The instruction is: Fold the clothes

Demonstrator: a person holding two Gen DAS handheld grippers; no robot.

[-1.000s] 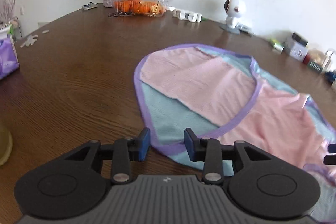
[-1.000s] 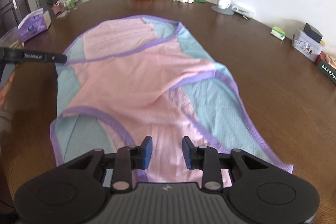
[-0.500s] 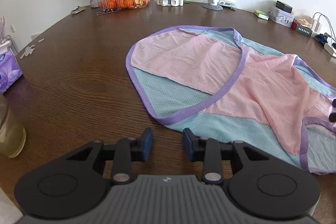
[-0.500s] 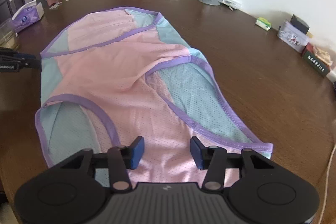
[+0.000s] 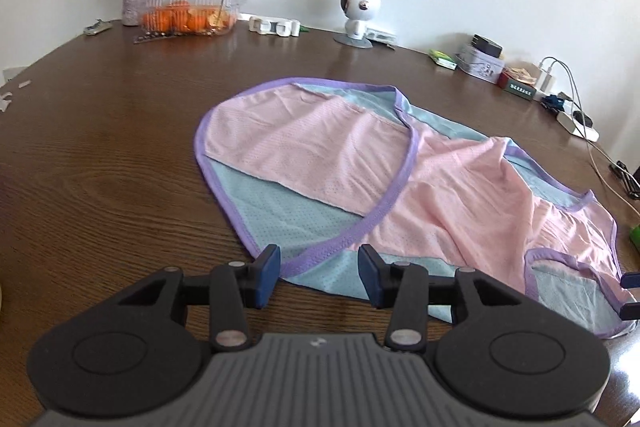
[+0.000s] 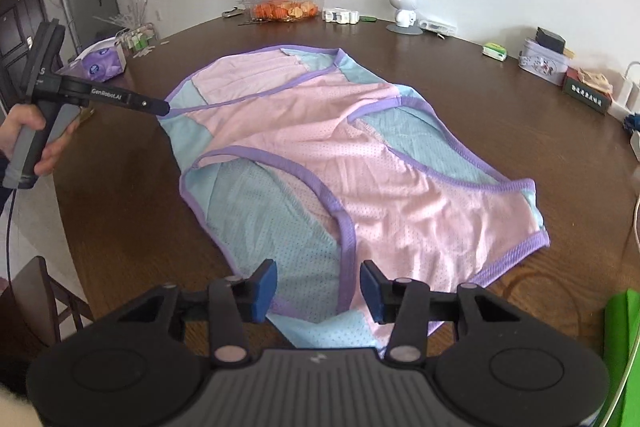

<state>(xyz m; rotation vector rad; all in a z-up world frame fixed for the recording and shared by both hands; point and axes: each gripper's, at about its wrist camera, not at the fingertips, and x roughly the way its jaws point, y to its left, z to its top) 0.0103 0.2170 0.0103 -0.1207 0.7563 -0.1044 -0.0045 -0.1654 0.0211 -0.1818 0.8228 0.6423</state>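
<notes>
With the pink, pale-blue and purple-trimmed mesh garment (image 6: 360, 163) spread flat on the brown wooden worktop (image 5: 100, 155), we held the left gripper (image 5: 318, 277), its fingers just widened and empty, and the right gripper (image 6: 318, 291), fingers parted and empty, over its near hems, apparently ready to pinch for a fold.

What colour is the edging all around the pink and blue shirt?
Purple. The edging on the shirt shows best in the right wrist view.

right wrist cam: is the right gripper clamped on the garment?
No. The right gripper has its jaws apart above the pink and blue garment, pads clear of the fabric.
</notes>
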